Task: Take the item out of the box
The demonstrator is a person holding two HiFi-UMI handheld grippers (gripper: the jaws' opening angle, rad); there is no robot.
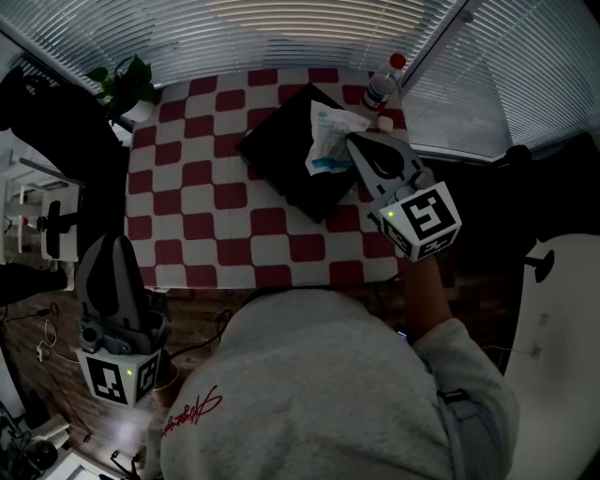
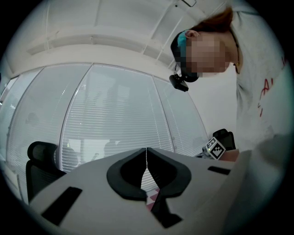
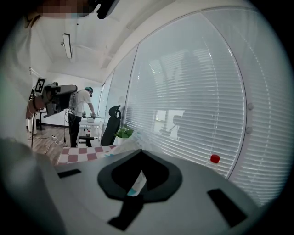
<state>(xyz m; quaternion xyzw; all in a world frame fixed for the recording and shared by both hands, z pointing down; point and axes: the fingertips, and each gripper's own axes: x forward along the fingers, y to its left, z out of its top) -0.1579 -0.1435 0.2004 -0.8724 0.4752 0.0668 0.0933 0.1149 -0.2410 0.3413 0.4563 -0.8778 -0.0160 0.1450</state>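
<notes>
Packet [image 1: 328, 142] sits pinched in the right gripper [image 1: 352, 139] over the box [image 1: 281, 164]: lift straight up, grip firm; left gripper [image 1: 114, 242] closed, empty.

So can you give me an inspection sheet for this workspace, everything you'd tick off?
Surface: red-and-white checked cloth.
Job's things: black box lies on the cloth; white-and-blue packet is over its right end.
Clutter: bottle with a red cap at the far right corner; plant at the far left corner.
Grippers: right gripper shut on the packet; left gripper shut, empty, held off the cloth's near left corner.
Cables: cables on the floor at the left.
Surroundings: blinds behind; chair at the left.
</notes>
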